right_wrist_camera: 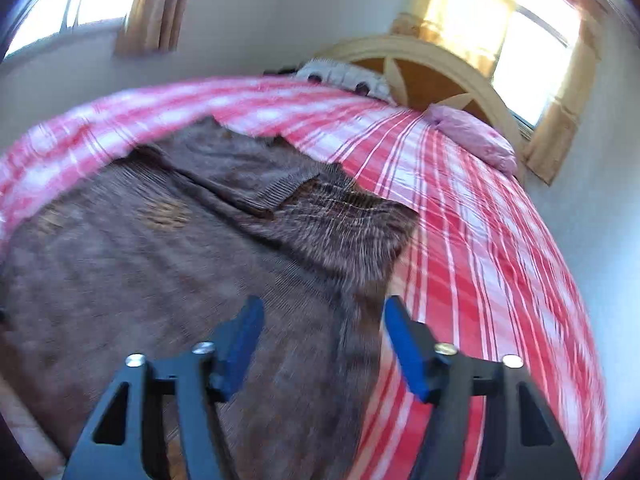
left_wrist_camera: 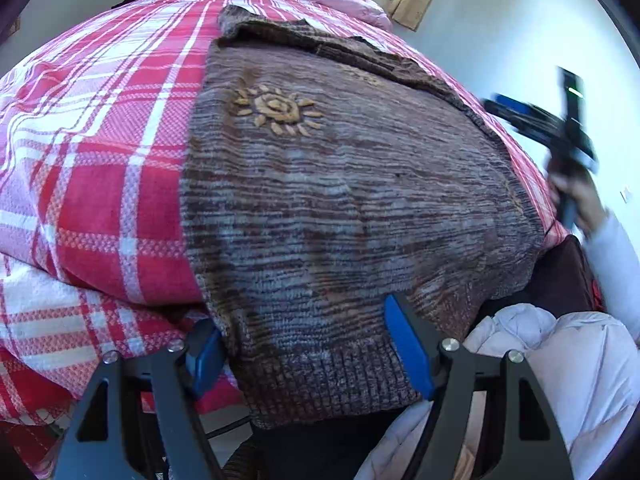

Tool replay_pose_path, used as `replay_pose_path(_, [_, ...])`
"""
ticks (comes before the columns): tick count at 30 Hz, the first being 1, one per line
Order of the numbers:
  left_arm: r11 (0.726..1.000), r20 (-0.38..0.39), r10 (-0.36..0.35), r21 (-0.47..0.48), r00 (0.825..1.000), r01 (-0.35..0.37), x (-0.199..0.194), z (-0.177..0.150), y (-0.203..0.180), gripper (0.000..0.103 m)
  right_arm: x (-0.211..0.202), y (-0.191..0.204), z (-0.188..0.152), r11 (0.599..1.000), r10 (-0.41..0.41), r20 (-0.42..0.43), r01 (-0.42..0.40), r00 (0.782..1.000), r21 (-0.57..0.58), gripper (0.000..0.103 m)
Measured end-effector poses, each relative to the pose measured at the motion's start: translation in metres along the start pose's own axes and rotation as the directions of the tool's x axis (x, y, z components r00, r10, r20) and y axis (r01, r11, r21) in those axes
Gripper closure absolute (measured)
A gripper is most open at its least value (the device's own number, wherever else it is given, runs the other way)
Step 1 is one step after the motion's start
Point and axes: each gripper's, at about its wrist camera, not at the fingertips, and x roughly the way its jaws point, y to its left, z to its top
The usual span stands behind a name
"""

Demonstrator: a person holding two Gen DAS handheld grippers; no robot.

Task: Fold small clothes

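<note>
A brown-grey knitted sweater (left_wrist_camera: 340,200) with a stitched sun (left_wrist_camera: 276,110) lies flat on the bed's red-and-white checked cover (left_wrist_camera: 100,160). Its hem hangs over the near edge. My left gripper (left_wrist_camera: 306,354) is open and straddles the hem's lower left corner, with fabric between the blue fingers (left_wrist_camera: 408,348) but not pinched. In the blurred right wrist view, my right gripper (right_wrist_camera: 324,340) hovers open over the sweater's (right_wrist_camera: 160,280) right edge, holding nothing. A sleeve (right_wrist_camera: 248,176) lies folded across the top. A hand (left_wrist_camera: 580,196) shows at the right.
A pink pillow (right_wrist_camera: 476,140) and a patterned pillow (right_wrist_camera: 344,76) rest against the wooden headboard (right_wrist_camera: 440,76). A pale puffy jacket (left_wrist_camera: 560,360) sits beside the bed's near corner. Walls and curtained windows surround the bed.
</note>
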Motion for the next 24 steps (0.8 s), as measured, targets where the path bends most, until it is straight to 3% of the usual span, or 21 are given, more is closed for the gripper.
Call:
replay_pose_path(2, [1.0, 0.005, 0.007, -0.001, 1.0, -0.007, -0.001, 0.0, 0.002, 0.028, 0.025, -0.01, 0.002, 1.0, 0.018, -0.065, -0.019, 0.998, -0.015, 0.07])
replay_pose_path(3, [1.0, 0.004, 0.006, -0.006, 1.0, -0.006, -0.001, 0.0, 0.003, 0.027, 0.035, -0.015, 0.0, 1.0, 0.009, -0.098, -0.01, 0.995, -0.01, 0.089])
replay_pose_path(4, [1.0, 0.002, 0.002, -0.011, 1.0, -0.002, 0.0, 0.0, 0.005, 0.027, 0.039, -0.024, -0.004, 1.0, 0.006, -0.106, -0.004, 0.994, 0.019, 0.091])
replay_pose_path(7, [0.999, -0.001, -0.017, -0.032, 1.0, 0.017, 0.0, 0.0, 0.009, 0.027, 0.032, -0.053, -0.02, 0.975, 0.061, -0.067, -0.045, 0.996, 0.219, 0.092])
replay_pose_path(11, [0.999, 0.009, -0.03, -0.043, 0.999, 0.031, -0.002, 0.0, 0.009, 0.027, 0.025, -0.077, -0.05, 0.915, 0.052, -0.063, -0.022, 0.997, 0.404, 0.093])
replay_pose_path(14, [0.999, 0.019, -0.034, -0.04, 0.999, 0.035, -0.005, 0.0, 0.009, 0.027, 0.022, -0.091, -0.061, 0.879, 0.021, -0.083, 0.021, 0.996, 0.476, 0.096])
replay_pose_path(16, [0.999, 0.022, -0.03, -0.034, 0.999, 0.031, -0.006, 0.001, 0.008, 0.027, 0.013, -0.098, -0.066, 0.854, 0.068, -0.051, -0.031, 0.996, 0.519, 0.096])
replay_pose_path(19, [0.999, 0.019, -0.034, -0.033, 0.999, 0.035, -0.005, 0.001, 0.009, 0.027, -0.005, -0.113, -0.054, 0.8, 0.119, 0.064, -0.134, 0.991, 0.585, 0.095])
replay_pose_path(20, [0.999, 0.015, -0.037, -0.039, 0.999, 0.038, -0.004, 0.001, 0.009, 0.027, -0.007, -0.119, -0.043, 0.788, 0.127, 0.095, -0.158, 0.987, 0.596, 0.092])
replay_pose_path(22, [0.998, 0.012, -0.044, -0.051, 0.999, 0.044, -0.002, 0.001, 0.01, 0.027, 0.002, -0.126, -0.018, 0.783, 0.134, 0.117, -0.178, 0.984, 0.596, 0.067])
replay_pose_path(23, [0.998, 0.014, -0.044, -0.055, 0.999, 0.044, -0.001, 0.002, 0.01, 0.027, 0.009, -0.128, -0.006, 0.784, 0.141, 0.124, -0.187, 0.982, 0.591, 0.041])
replay_pose_path(24, [0.998, 0.017, -0.038, -0.052, 0.999, 0.039, -0.001, 0.003, 0.008, 0.027, 0.022, -0.129, 0.009, 0.792, 0.147, 0.119, -0.189, 0.982, 0.58, 0.028])
